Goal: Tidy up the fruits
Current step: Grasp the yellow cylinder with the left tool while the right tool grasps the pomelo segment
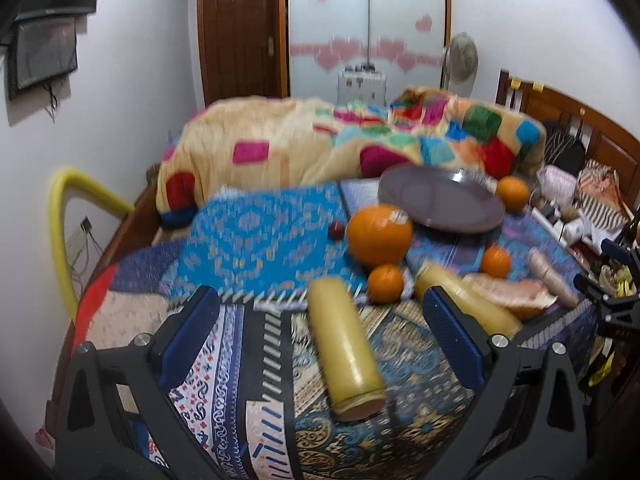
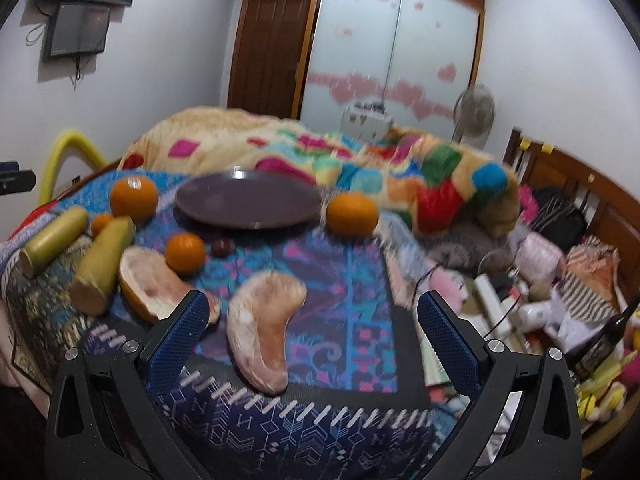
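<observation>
1. Fruit lies scattered over the patterned covers of a bed (image 2: pixel 340 280), none of it on the dark plate (image 2: pixel 248 204) that sits further back with nothing on it.
2. Around the plate are a large orange (image 1: pixel 379 234) at its left edge, another orange (image 2: pixel 352 215) at its right edge, and smaller oranges (image 1: pixel 385 283) nearer the front.
3. Two yellow cut stalks, one (image 1: pixel 345 350) straight ahead of the left gripper (image 1: pixel 320 336), lie on the covers; two pale fruit wedges lie nearer the right side, and one wedge (image 2: pixel 262 320) sits just ahead of the right gripper (image 2: pixel 316 330).
4. Both grippers have their fingers wide apart and hold nothing.
5. Judgement: sorting has hardly begun, and the plate looks like the likely place to gather the fruit.
6. Risk: the bed is soft and uneven, so a round orange nudged by a finger could roll off toward the clutter at the right or off the edge.
7. Risk: the plate rests on bedding and looks tilted, so fruit set near its rim may tip it or slide off.
8. Risk: the wedge is soft and curved; a hard squeeze could crush it, while a light one could let it slip.
9. Both views are blurred, so exact contact between neighbouring pieces cannot be told.
</observation>
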The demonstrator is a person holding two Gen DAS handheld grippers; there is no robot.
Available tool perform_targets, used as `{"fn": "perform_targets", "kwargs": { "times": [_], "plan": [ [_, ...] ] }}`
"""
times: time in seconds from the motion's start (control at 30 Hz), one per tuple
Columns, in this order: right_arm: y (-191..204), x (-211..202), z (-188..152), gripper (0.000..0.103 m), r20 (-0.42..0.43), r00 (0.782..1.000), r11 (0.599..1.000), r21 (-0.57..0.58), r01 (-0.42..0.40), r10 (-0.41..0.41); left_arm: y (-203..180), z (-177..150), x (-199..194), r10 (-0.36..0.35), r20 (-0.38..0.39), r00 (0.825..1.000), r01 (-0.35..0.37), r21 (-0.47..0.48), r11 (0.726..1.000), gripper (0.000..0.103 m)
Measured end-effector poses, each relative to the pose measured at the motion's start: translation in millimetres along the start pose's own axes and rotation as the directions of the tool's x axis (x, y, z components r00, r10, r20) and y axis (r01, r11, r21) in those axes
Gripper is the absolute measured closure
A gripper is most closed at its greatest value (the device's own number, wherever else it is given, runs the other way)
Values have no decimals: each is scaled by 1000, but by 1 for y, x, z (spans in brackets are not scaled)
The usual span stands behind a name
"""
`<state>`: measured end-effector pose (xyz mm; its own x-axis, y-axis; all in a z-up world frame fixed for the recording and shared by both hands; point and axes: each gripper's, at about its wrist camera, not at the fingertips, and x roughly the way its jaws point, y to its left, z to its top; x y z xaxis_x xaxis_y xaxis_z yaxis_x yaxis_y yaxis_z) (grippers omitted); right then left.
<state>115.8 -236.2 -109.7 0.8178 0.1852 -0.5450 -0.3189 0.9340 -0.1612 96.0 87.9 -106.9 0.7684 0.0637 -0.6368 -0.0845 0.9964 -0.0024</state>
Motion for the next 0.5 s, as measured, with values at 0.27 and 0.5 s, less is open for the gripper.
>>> {"fn": "perform_targets", "kwargs": {
  "times": [0.27, 0.5],
  "plan": [
    [7, 23, -9, 11, -102, 990, 995, -1, -95, 95, 3, -18, 40, -25, -148, 989, 28, 21, 999, 19],
    [3, 40, -9, 33, -153, 976, 988, 28, -149, 152, -7, -23, 54, -43, -189, 981, 52, 43, 998, 32]
  ]
}}
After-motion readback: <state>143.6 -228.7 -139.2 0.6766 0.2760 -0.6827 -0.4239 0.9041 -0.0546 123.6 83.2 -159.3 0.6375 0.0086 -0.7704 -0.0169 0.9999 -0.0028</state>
